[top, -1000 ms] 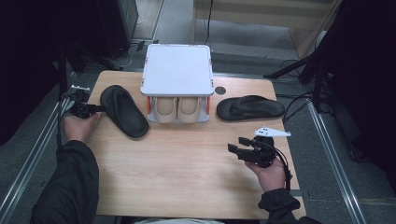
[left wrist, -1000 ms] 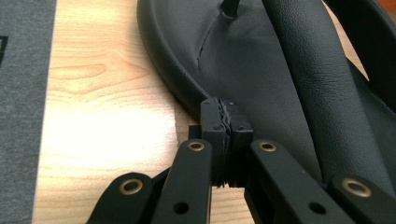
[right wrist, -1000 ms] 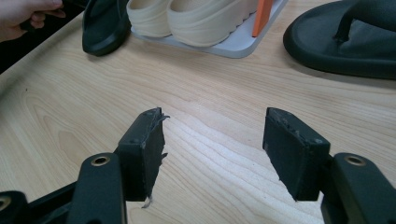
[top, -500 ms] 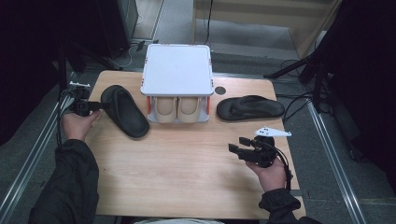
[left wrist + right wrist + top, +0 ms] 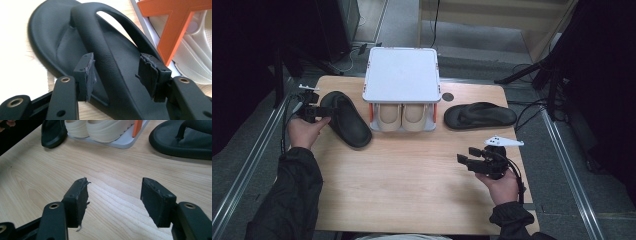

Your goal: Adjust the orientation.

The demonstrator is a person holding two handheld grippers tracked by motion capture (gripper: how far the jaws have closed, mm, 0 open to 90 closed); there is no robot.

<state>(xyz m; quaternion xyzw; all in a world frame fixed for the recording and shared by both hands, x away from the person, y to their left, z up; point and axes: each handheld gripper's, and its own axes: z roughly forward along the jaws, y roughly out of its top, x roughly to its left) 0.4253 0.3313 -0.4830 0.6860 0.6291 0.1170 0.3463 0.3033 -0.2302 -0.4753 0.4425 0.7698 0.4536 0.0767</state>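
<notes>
Step in hand: release of the left sandal (image 5: pixel 346 119), which lies flat on the bench (image 5: pixel 412 190) at 9 o'clock of the rack (image 5: pixel 402 75), toe toward 5 o'clock, its inner edge close beside the rack base. The left gripper (image 5: pixel 319 111) sits at the sandal's heel end; its fingers (image 5: pixel 86 72) have just been opening and now stand spread on either side of the strap (image 5: pixel 105 50), neither pad pressing on it. The sandal therefore rests free. A cream pair (image 5: pixel 404 116) fills the rack's lower level. The right sandal (image 5: pixel 479 115) lies at 3 o'clock of the rack, untouched. The right gripper (image 5: pixel 469 161) hovers over bare bench at 5 o'clock, fingers (image 5: pixel 77 200) spread, holding nothing. Next move, by judgement: back the left gripper clear of the strap without snagging it, then bring the right gripper to the right sandal.
</notes>
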